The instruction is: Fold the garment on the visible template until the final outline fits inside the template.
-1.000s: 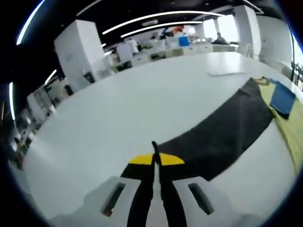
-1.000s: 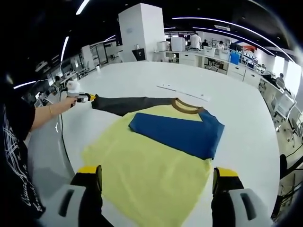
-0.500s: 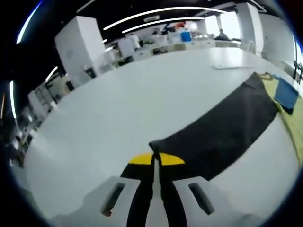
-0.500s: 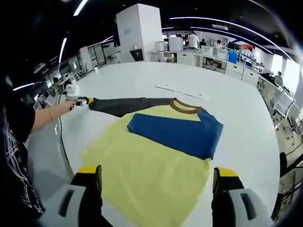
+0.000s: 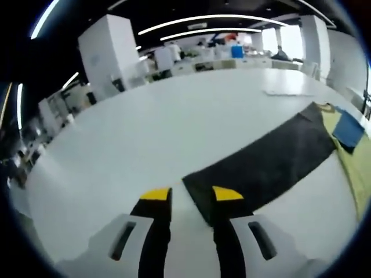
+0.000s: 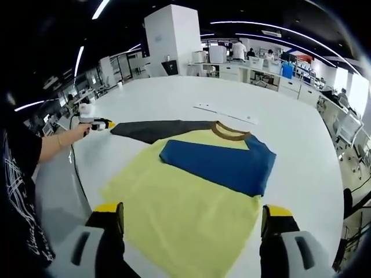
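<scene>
The left gripper [image 5: 192, 196] had let go, its jaws apart over the cuff of the dark sleeve [image 5: 264, 165], which lay stretched flat across the table [image 5: 145, 133]. The right gripper [image 6: 194, 214] hung wide open above the hem of the yellow shirt [image 6: 185, 208]. The blue sleeve [image 6: 223, 165] lay folded across the chest. Bare white table surrounded the garment on all sides.

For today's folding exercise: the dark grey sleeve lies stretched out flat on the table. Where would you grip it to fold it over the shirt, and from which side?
Probably the cuff end of the dark grey sleeve, approached from beyond its tip along its length. The left gripper is open there, and the cuff is the free edge.
</scene>
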Tool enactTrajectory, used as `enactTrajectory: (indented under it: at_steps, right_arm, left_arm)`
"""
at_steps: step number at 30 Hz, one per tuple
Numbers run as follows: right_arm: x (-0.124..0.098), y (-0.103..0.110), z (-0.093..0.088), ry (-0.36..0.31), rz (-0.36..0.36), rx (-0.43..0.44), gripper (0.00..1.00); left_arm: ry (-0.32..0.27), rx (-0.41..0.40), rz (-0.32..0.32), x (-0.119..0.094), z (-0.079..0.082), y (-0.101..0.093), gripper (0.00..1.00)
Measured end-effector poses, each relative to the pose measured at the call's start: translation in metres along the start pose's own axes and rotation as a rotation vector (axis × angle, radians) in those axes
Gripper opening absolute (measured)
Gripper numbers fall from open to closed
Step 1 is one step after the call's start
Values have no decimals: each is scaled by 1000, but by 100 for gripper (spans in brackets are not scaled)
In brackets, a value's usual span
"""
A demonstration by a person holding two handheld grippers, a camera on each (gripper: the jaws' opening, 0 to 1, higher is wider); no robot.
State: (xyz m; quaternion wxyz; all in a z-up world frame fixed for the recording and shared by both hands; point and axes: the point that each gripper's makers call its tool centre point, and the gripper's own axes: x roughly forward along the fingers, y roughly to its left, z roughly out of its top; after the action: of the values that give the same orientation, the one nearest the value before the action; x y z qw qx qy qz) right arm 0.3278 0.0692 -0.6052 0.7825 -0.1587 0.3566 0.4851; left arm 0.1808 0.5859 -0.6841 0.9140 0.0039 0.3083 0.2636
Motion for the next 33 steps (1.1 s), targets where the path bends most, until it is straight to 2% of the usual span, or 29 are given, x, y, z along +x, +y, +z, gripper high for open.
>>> enactTrajectory:
  at_steps: [6, 10, 20, 27, 33]
  right_arm:
    - [-4, 2, 1, -14, -9, -6, 99]
    - [-6, 2, -1, -17, -11, -10, 99]
    - [-11, -1, -2, -32, -23, -3, 99]
    - [-11, -3, -7, -44, -23, 17, 99]
    - [-10, -4, -6, -64, -17, 32, 99]
  left_arm:
    - [33, -26, -29, -5, -9, -12, 28]
    - [58, -74, -37, -5, -19, -17, 26]
    - [120, -150, -9, -7, -36, -12, 21]
    - [137, -245, -19, -5, -38, -16, 15]
    - [134, -258, -15, -2, -38, -16, 12]
